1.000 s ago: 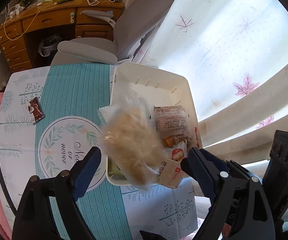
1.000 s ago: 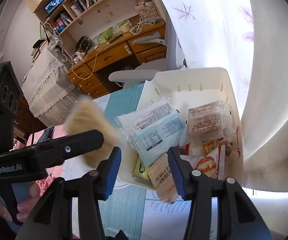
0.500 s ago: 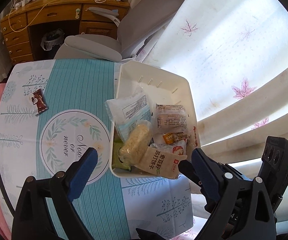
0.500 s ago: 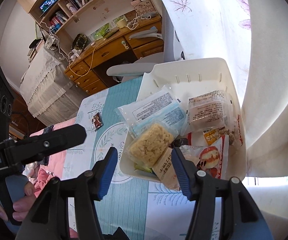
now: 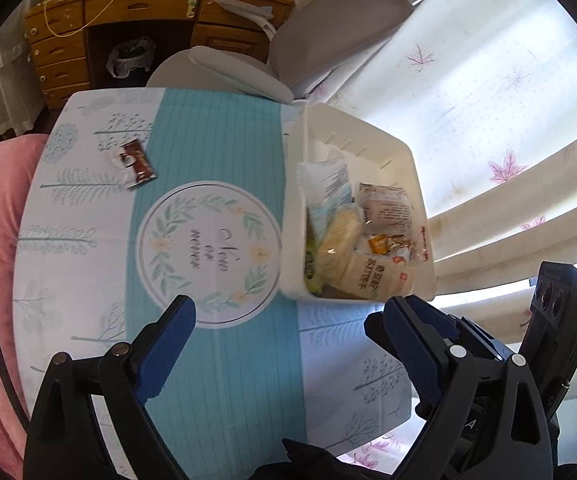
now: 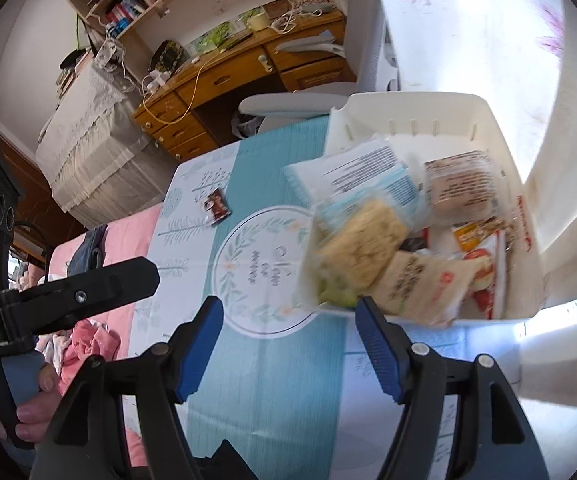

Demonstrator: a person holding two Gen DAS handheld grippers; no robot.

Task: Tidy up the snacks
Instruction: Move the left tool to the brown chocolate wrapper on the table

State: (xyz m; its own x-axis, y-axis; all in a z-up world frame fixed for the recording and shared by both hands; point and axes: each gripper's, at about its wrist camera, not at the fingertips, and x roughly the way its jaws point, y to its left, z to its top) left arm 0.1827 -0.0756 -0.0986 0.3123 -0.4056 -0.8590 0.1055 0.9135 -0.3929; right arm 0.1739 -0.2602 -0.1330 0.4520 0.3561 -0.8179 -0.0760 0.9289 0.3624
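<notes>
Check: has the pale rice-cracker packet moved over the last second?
Yes. The packet went from mid-air beside the white bin to lying inside it.

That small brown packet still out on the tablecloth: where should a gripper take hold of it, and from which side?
Probably from above, across its short width at mid-length. The brown snack packet lies flat and alone on the tablecloth, a narrow strip, so its long edges are free. The open left gripper seems the nearer.
</notes>
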